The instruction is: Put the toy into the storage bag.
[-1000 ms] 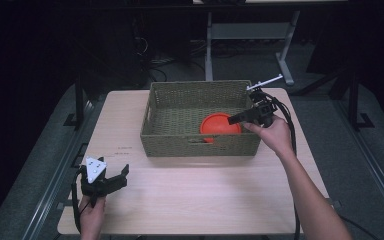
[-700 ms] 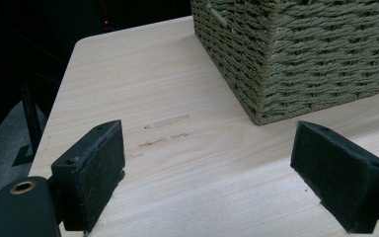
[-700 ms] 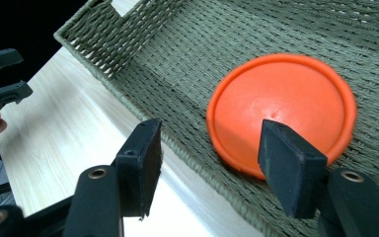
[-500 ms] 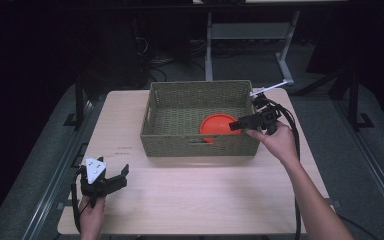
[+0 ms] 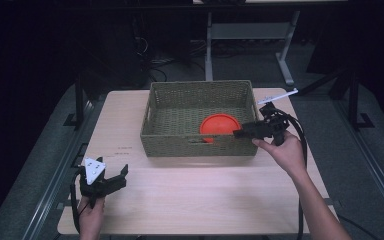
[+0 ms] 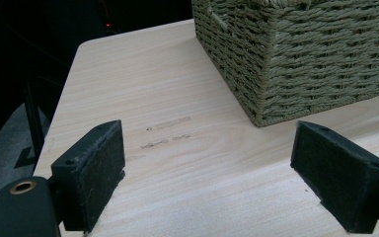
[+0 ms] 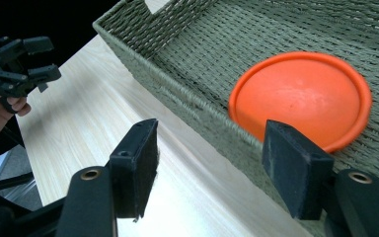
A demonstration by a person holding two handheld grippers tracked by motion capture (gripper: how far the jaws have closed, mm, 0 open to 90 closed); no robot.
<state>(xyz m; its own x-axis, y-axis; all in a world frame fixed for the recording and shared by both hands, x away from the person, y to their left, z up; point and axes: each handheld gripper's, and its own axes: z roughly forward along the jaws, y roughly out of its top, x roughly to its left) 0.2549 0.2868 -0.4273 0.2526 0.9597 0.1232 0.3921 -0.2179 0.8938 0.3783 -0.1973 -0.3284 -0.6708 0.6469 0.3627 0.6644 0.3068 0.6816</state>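
orange plate (image 5: 220,126) lying flat inside woven basket (image 5: 180,142), near its front right corner. right gripper (image 5: 240,133) over basket's right front rim, jaws spread and just been opening, nothing between. left gripper (image 5: 115,180) low on table (image 5: 205,190), spread, empty.

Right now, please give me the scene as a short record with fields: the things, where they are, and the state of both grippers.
table: light wood
basket: woven green, at the far middle of the table
plate: orange, upside down inside the basket, near its front right corner
right gripper: at the basket's front right corner, open, nothing between the jaws, which have just been opening
left gripper: at the near left of the table, open, holds nothing
plate contact: no gripper touches it
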